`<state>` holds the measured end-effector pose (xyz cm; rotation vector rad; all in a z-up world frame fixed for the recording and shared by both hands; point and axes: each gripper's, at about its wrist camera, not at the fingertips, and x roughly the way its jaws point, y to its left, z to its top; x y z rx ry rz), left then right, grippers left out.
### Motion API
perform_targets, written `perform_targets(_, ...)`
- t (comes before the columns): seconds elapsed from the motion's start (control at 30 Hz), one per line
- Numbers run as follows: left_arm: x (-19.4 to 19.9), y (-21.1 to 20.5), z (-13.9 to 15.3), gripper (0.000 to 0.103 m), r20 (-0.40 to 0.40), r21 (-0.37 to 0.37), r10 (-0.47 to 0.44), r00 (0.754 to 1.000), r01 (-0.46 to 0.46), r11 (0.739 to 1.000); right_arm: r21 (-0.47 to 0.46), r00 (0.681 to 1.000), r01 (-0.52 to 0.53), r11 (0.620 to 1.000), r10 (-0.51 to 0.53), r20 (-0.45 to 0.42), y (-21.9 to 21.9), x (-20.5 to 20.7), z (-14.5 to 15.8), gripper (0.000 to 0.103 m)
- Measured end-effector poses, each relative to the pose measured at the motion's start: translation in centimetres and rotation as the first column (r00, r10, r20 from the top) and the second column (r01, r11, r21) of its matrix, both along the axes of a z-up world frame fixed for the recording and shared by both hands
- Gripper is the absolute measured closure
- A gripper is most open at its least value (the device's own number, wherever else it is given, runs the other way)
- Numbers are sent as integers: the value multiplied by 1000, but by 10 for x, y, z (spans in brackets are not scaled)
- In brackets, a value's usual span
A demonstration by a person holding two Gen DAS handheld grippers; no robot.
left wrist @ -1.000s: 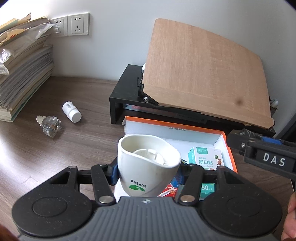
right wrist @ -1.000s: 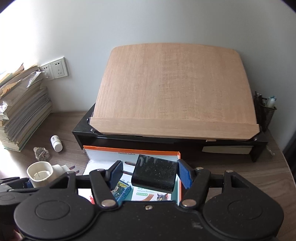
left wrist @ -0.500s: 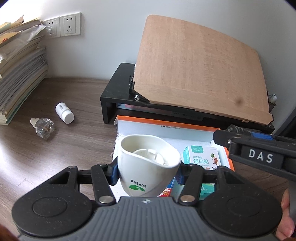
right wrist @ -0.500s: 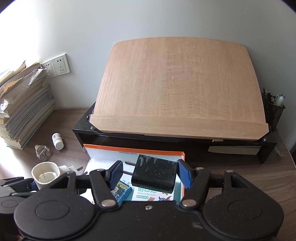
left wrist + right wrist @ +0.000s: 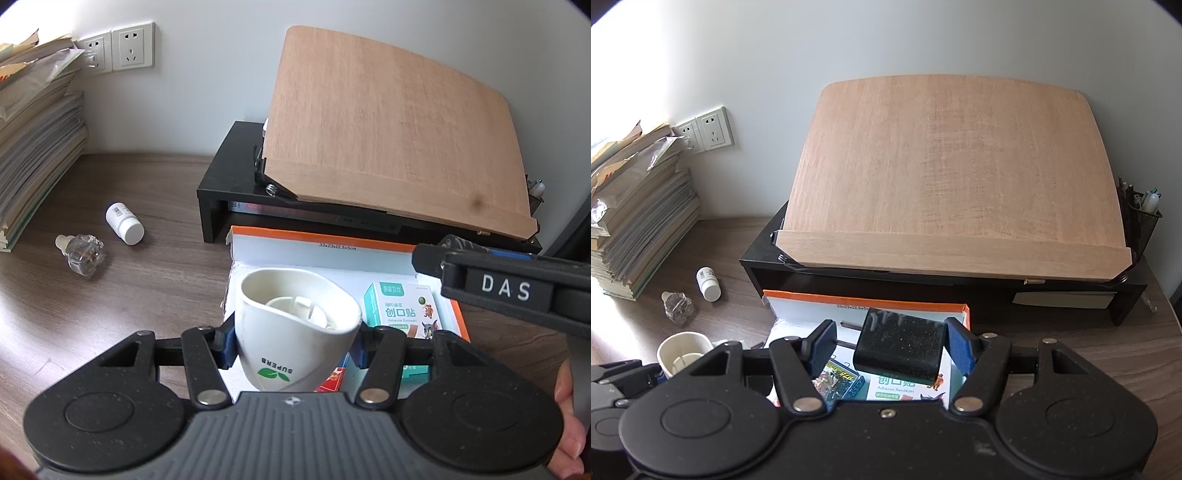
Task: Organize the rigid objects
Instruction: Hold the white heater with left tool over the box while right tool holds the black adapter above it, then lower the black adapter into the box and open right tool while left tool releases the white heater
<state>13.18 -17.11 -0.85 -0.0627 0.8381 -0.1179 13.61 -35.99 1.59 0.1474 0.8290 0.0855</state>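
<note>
Left tongs (image 5: 293, 345) clamped on white cup (image 5: 295, 332) over orange-rimmed box (image 5: 332, 243); bottle (image 5: 123, 222) on desk.

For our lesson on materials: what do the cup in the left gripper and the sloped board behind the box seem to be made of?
Cup: probably plastic, off-white, smooth, slightly glossy, with moulded ribs inside and a printed logo. Board: wood or wood veneer, matt, with visible grain.

The left gripper (image 5: 295, 341) is pointing steeply downward, its blue pads (image 5: 228, 343) pressing both sides of a white cup (image 5: 295, 325). The right gripper (image 5: 891, 347) is tilting down alongside, jaws standing wide with a black block (image 5: 899, 345) between them.
</note>
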Motion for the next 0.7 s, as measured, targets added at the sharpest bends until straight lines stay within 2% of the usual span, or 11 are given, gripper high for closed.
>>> perform_targets(0.7, 15, -12, -13, 47, -39, -16, -30, 999, 29, 999, -17, 998, -28, 999, 27, -56, -3, 38, -23, 28)
